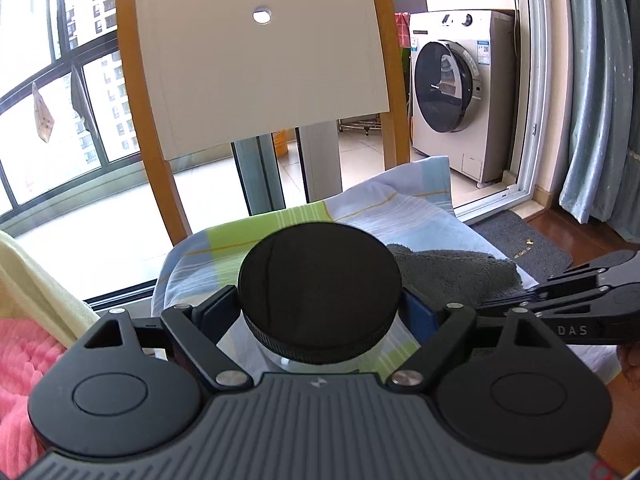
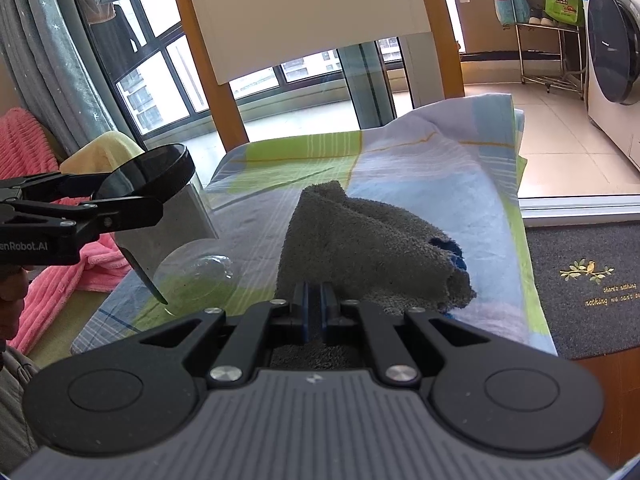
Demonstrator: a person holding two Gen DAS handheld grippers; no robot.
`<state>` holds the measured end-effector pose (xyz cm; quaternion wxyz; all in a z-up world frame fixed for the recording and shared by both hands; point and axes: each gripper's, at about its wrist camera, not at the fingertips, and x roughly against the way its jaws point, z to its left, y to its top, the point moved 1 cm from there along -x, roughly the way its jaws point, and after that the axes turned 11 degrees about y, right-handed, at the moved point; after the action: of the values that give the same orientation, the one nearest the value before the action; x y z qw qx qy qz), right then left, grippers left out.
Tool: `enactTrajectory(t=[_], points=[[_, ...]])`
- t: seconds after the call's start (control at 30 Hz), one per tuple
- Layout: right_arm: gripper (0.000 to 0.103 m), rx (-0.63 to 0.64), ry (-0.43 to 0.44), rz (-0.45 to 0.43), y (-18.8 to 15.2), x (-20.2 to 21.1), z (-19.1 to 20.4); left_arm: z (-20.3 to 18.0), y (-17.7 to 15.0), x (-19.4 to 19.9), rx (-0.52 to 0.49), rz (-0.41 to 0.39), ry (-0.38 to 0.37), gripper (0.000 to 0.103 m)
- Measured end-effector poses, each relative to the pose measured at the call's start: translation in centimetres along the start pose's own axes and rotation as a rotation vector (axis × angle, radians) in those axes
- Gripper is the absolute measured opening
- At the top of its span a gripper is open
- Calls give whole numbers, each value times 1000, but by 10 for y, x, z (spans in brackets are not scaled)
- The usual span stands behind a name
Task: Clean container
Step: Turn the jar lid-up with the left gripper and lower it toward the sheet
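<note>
A clear jar (image 2: 180, 248) with a black screw lid (image 1: 320, 284) is held tilted above the striped cloth (image 2: 420, 160) on a chair seat. My left gripper (image 1: 320, 312) is shut on the jar just under the lid; it also shows in the right wrist view (image 2: 132, 200) at the left. My right gripper (image 2: 315, 308) is shut on a grey towel (image 2: 360, 248), which drapes forward over the cloth. In the left wrist view the towel (image 1: 452, 276) lies right of the jar, with the right gripper (image 1: 520, 300) beside it.
The wooden chair back (image 1: 260, 60) rises behind the seat. A pink blanket (image 2: 24, 152) and a yellow towel (image 2: 100, 152) lie to the left. A washing machine (image 1: 460, 88) and a dark doormat (image 2: 584, 280) are to the right.
</note>
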<state>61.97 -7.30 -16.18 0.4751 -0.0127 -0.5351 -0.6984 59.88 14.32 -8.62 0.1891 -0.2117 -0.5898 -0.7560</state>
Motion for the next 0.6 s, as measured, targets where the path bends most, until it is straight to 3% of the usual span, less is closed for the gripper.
enactTrajectory(t=[0.6], points=[[5,10,23,17,-2,-5,7,13,-23,0,93,12,3,88]])
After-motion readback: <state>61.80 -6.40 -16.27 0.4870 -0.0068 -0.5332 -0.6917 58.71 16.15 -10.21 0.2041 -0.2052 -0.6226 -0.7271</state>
